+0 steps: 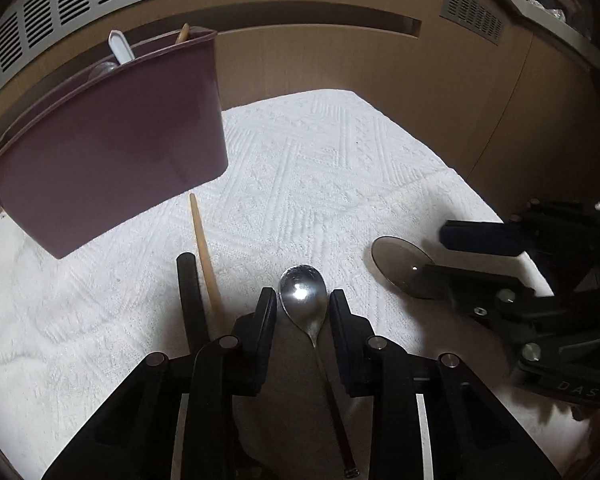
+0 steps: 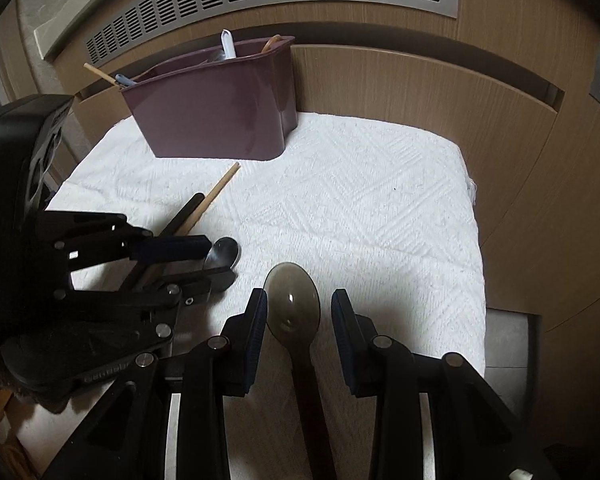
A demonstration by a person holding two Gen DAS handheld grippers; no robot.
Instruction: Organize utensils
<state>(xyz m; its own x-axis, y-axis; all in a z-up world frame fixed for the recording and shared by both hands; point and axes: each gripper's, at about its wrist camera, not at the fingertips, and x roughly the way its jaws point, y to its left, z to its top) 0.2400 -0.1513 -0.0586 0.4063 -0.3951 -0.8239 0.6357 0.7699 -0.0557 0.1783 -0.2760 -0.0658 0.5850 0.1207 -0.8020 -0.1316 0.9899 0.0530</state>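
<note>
Item: metal spoon (image 1: pixel 303 292), lain between spread left claw (image 1: pixel 303 300) fingers, unpinched. Smoky plastic spoon (image 2: pixel 293 304) likewise framed by spread right claw (image 2: pixel 299 304). Handles are best pinched squarely before lifting.

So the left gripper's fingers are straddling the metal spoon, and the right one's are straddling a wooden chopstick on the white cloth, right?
Not the chopstick. The right wrist view shows the right gripper straddling a dark translucent spoon. The left gripper does straddle the metal spoon on the white cloth.
</note>
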